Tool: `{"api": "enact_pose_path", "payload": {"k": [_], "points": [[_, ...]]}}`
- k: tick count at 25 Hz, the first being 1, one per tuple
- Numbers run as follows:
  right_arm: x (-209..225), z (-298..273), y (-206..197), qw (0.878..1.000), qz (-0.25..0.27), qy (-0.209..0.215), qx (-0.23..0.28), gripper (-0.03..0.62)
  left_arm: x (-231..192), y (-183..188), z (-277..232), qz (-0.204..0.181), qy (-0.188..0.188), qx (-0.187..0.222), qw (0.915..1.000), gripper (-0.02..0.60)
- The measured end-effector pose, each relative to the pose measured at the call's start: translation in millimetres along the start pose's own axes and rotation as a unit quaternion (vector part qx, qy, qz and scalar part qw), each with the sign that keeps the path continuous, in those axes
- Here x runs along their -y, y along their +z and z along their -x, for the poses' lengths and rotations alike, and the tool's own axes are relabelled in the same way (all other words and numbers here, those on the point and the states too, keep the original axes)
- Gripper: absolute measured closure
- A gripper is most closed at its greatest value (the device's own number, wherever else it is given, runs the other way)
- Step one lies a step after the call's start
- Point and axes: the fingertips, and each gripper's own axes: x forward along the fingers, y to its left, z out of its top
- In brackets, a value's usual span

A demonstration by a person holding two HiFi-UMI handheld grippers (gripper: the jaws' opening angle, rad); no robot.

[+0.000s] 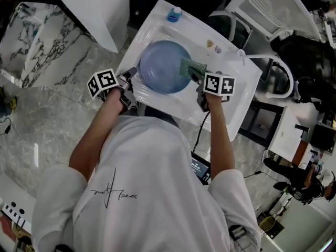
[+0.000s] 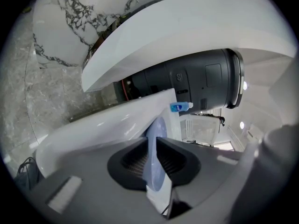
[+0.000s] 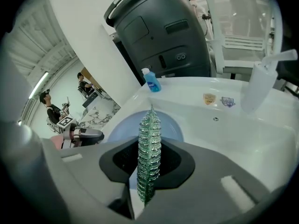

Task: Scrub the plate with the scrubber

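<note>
My left fingers (image 2: 133,161) pinch the plate (image 1: 160,67) rim; my right fingers (image 3: 174,162) pinch the scrubber (image 3: 149,148) over it. Scrubbing step in hand; next calls for firm strokes.

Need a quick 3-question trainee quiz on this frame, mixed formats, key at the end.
1. True or false: the left gripper is shut on the plate.
2. The right gripper holds: A spoon, B scrubber, C nothing.
3. Fill in: the plate is in the white ___.
Key: 1 true; 2 B; 3 sink.
</note>
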Motion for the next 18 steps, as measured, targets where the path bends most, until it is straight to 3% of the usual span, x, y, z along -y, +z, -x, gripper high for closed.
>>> {"api": "enact_pose_path", "payload": {"k": [11, 18], "points": [[-30.1, 32.1, 5.7, 0.995, 0.023, -0.027, 0.094, 0.531, 27.6, 14.8, 19.3, -0.112, -0.006, -0.007, 0.9937, 0.488], [-41.8, 60.3, 5.2, 0.988, 0.034, -0.039, 0.143, 0.531, 44.0, 18.5, 31.7, -0.154, -0.012, -0.007, 0.988, 0.488]]}}
